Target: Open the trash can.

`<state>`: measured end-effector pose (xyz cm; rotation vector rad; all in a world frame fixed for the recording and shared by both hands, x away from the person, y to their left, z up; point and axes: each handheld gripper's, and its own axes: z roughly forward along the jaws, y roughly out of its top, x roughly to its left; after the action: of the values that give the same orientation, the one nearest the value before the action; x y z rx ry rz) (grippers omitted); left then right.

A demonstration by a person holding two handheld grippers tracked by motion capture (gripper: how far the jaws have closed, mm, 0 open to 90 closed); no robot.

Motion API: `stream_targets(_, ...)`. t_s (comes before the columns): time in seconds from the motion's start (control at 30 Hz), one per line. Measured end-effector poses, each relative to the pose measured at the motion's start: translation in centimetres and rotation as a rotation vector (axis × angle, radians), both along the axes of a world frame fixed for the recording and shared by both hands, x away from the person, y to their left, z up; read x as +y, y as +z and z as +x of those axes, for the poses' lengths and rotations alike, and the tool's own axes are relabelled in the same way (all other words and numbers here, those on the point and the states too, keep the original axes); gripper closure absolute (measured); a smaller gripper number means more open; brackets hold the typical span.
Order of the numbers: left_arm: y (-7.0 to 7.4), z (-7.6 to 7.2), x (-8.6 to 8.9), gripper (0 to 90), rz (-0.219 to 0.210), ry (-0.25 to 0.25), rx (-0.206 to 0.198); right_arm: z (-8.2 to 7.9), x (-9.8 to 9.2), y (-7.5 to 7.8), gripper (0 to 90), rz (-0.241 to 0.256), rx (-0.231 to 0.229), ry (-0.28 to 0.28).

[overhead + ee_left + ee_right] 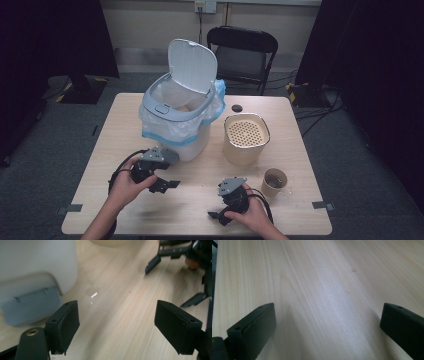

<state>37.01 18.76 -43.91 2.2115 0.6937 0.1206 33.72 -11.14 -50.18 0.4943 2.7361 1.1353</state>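
bin (180,117) w/ lid up just beside left gripper (161,184); both grippers spread, empty; right gripper (216,216) nr cup (274,182).

— Item one, near half of the table (200,210)?
— Bare wood between my left gripper (162,186) and right gripper (216,216), both with jaws spread wide; room to pass either way.

— Item two, what blocks the left?
— White bin (180,125), lid up, its wall and grey pedal (30,305) just beside my left jaws.

— Item three, the right?
— Cream strainer pot (246,139) and paper cup (274,182), a lane between them. A small black cap (236,108) lies behind.
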Motion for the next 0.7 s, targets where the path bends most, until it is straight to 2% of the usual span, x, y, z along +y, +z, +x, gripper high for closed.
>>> stream_targets(0.1, -0.8, -0.2, -0.2, 19.7, -0.002, -0.012, -0.001, 0.0, -0.1, 0.0, 1.2, 0.001, 0.0, 0.004)
stream_targets(0.13, -1.5, -0.3, -0.4, 19.7, -0.005, -0.021, -0.01, 0.1, -0.2, 0.1, 6.0, 0.008, -0.003, 0.006)
stream_targets(0.23, -2.5, -0.5, -0.7, 19.8, 0.008, -0.046, -0.003, 0.1, -0.4, 0.3, 14.9, 0.017, -0.005, 0.01)
stream_targets(0.33, -2.9, -0.7, -0.9, 19.8, 0.027, -0.058, -0.003, 0.1, -0.6, 0.4, 14.8, 0.01, -0.008, 0.021)
stream_targets(0.47, -3.5, -0.9, -1.2, 20.3, 0.038, -0.07, -0.023, -0.1, -0.8, 0.4, 14.8, 0.005, -0.005, 0.03)
stream_targets(0.7, -4.2, -1.1, -1.1, 20.2, 0.024, -0.075, -0.044, -0.3, -1.2, 0.9, 14.8, 0.007, 0.001, 0.036)
